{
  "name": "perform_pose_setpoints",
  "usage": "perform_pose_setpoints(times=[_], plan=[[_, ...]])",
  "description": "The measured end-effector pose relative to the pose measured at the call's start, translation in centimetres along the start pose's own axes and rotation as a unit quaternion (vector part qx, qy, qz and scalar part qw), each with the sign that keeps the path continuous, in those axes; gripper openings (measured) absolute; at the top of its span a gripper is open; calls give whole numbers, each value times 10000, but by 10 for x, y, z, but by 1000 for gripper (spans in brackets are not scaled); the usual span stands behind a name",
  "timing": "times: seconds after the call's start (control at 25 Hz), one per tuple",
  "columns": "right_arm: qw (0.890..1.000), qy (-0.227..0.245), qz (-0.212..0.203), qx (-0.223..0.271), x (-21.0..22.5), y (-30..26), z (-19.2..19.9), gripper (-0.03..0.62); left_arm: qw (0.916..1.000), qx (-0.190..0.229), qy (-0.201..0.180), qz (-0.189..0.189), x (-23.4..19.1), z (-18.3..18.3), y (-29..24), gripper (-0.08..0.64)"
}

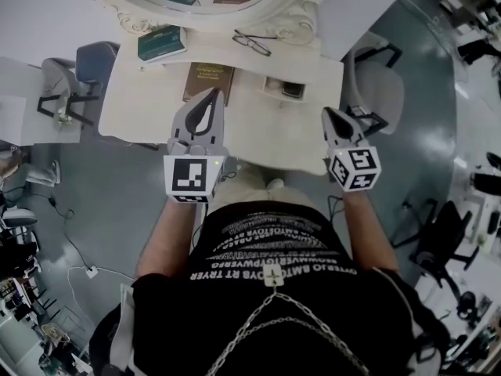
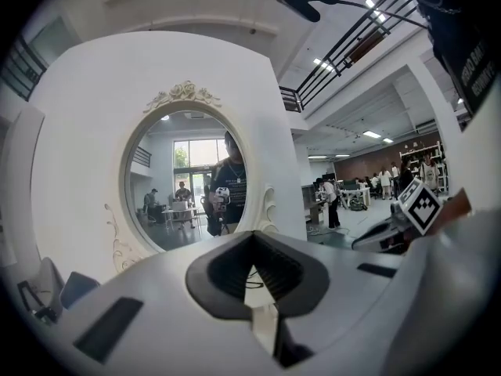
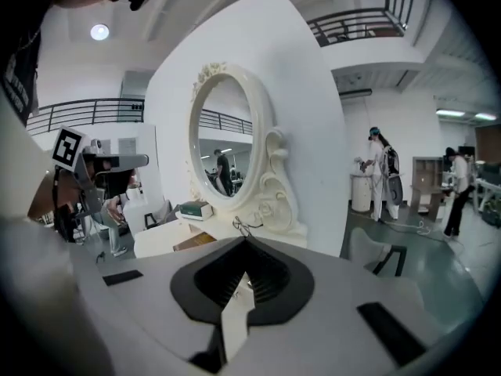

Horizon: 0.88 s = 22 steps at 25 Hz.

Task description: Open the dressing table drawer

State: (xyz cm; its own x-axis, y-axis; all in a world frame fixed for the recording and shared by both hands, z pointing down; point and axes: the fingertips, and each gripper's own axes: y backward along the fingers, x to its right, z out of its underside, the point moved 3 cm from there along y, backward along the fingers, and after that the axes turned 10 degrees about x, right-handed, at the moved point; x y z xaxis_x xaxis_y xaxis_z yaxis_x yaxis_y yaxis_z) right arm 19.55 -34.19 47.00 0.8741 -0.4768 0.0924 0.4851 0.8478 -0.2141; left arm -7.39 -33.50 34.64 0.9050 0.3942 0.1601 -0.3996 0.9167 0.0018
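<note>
My left claw (image 1: 210, 94) held out front, tips together, nothing between. My right claw (image 1: 329, 114) level beside it, well apart, also closed and empty. Left forearm (image 1: 167, 237) and right forearm (image 1: 365, 227) bare, reaching forward.

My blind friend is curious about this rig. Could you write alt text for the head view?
Seen from above, a person holds the left gripper and the right gripper, both shut and empty, at a dressing table. On it lie glasses, a green book and a brown book, before an oval mirror.
</note>
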Motion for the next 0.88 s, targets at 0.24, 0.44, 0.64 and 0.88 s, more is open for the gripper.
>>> perform_pose_setpoints(times=[0.24,0.44,0.64,0.88], plan=[[9974,397,-102,593,-12,38,-53,2,9999,77,-26,-90,10,-14,24,3],[9957,483,-361,709,-29,48,-67,2,9999,58,-21,-126,19,-18,39,3],[9960,480,-440,612,-37,50,-63,2,10000,14,-19,-94,23,-19,42,3],[9966,459,-497,472,-35,37,-51,2,9999,-74,-10,-97,19,-12,36,3]])
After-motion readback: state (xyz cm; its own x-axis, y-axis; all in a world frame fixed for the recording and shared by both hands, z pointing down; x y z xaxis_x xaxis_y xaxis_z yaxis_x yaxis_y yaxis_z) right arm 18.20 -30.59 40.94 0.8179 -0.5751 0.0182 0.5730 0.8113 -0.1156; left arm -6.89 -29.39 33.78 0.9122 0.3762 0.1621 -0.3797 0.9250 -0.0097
